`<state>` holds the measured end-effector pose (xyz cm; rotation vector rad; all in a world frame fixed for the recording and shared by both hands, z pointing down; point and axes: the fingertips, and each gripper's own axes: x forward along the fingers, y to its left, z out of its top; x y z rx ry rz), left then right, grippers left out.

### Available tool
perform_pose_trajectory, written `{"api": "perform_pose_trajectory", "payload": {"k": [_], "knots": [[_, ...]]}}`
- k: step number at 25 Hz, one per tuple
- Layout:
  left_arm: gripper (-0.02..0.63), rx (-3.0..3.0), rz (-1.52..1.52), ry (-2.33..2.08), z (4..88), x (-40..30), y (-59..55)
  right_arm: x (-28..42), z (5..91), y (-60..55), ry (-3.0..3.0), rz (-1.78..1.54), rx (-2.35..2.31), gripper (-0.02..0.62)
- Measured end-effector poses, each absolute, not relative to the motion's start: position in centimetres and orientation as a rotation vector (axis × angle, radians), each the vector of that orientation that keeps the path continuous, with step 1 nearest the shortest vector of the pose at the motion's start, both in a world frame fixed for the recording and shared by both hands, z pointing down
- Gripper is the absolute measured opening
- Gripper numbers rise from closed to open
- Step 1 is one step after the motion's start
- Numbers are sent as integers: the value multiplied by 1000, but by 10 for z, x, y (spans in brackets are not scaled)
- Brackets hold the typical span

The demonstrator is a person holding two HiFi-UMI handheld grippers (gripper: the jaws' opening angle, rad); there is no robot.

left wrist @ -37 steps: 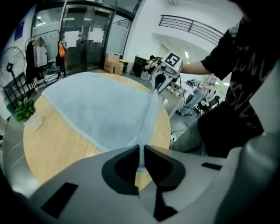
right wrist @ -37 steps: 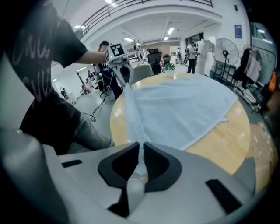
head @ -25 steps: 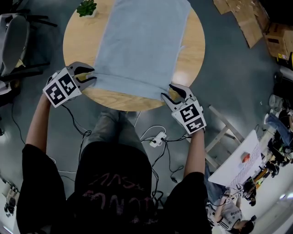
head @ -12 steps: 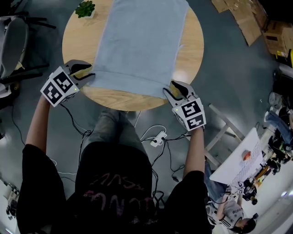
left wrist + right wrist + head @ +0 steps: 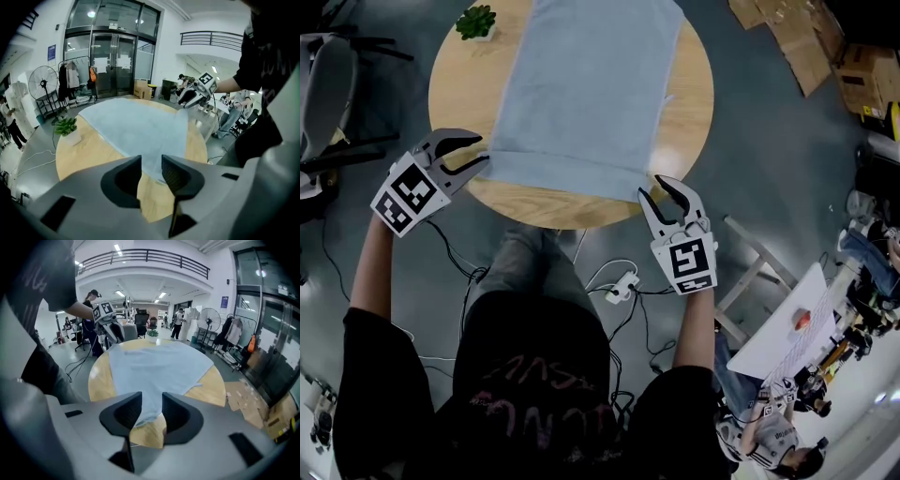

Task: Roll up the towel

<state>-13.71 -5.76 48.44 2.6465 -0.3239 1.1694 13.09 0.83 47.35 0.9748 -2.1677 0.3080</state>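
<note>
A light blue towel [image 5: 581,84] lies flat across the round wooden table [image 5: 459,94], its near edge close to the table's front rim. My left gripper [image 5: 481,152] hovers just off the towel's near left corner. Its jaws have just been opening and stand apart with nothing between them. My right gripper [image 5: 654,187] hangs over the table's edge by the near right corner. Its jaws have just been closing and are still open and empty. In the left gripper view the towel [image 5: 140,126] shows beyond the gap. The right gripper view shows the same corner of the towel [image 5: 154,364] below its jaws.
A small potted plant [image 5: 476,19] stands at the table's far left edge. A chair [image 5: 328,84] is on the left, a power strip with cables [image 5: 623,284] lies on the floor under the front rim, and cardboard boxes [image 5: 806,37] sit at the upper right.
Both grippers have lifted and drawn back from the towel's near corners. The right jaws have narrowed a little. The towel has stayed flat on the table.
</note>
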Motion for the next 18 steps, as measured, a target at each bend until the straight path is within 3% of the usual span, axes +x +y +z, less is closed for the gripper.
{"api": "perform_pose_trajectory", "payload": {"k": [6,9,12,15,18], "knots": [[129,2707,1120,-407,455,-143,-61,91,472,34,-2156,82,774,138],[109,2804,1322,-236,464,-127,-25,75,496,46,-2092,-4,597,182],[152,2839,1651,-83,496,-117,3,79,521,46,-2003,-58,496,196],[218,2770,1762,-13,523,-115,7,85,540,46,-1947,-50,407,229],[227,2765,1858,22,533,-116,-5,89,548,44,-1930,-34,363,239]]}}
